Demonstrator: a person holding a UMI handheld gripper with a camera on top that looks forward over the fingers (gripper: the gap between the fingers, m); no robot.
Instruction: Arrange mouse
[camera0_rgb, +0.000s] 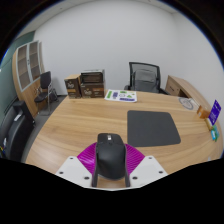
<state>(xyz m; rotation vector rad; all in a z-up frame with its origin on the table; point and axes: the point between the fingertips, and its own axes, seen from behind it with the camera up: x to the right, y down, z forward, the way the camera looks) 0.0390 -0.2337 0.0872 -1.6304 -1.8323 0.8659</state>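
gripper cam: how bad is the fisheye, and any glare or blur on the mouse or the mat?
Gripper view: strong fisheye, the table edges bow. Even room light, no harsh shadows. The mouse, held in the claw, is sharp, with a faint sheen on top. The mouse pad is matte, no glare.

You see a black mouse (110, 155) against magenta pads (90, 155) on your tool (110, 172), whose fingers are white. The counter (80, 125) is light wood grain. On it lies a dark grey mat (153, 128). The far chair (146, 76) is black, and the walls are white.
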